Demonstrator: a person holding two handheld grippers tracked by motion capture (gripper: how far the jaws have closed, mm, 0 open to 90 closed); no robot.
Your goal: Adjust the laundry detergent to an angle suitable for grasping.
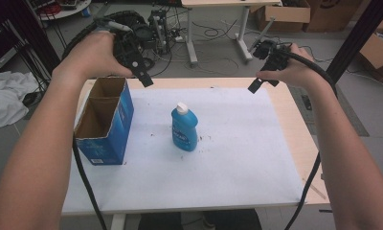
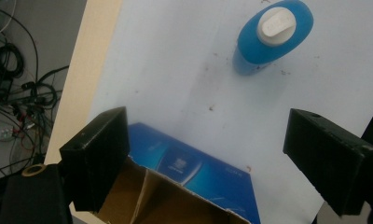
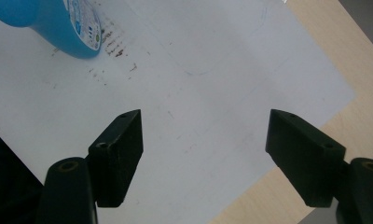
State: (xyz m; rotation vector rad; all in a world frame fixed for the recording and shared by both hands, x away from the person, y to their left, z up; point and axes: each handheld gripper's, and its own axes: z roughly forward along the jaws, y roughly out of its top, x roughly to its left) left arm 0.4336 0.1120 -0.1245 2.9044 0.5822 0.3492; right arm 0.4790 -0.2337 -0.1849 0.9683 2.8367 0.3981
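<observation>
A blue bottle [image 1: 184, 130] with a white cap stands upright near the middle of the white sheet; from above in the left gripper view, the bottle [image 2: 268, 39] is at the upper right. An open-topped blue cardboard box [image 1: 106, 125] stands at the sheet's left edge, and the box [image 2: 189, 175] lies just below the left jaws. My left gripper [image 1: 141, 73] hangs in the air above the box's far end, open [image 2: 205, 135] with nothing between the jaws. My right gripper [image 1: 264, 84] hovers over the table's far right, open [image 3: 203, 128] and empty. The bottle's base [image 3: 58, 23] sits at the upper left.
The white sheet [image 1: 228, 158] covers most of the wooden table [image 1: 302, 143]. Cables trail from both grippers down past the table's front. Beyond the far edge the floor holds cables, table legs and cardboard boxes [image 1: 285, 14]. A white cloth [image 1: 7, 96] lies at the far left.
</observation>
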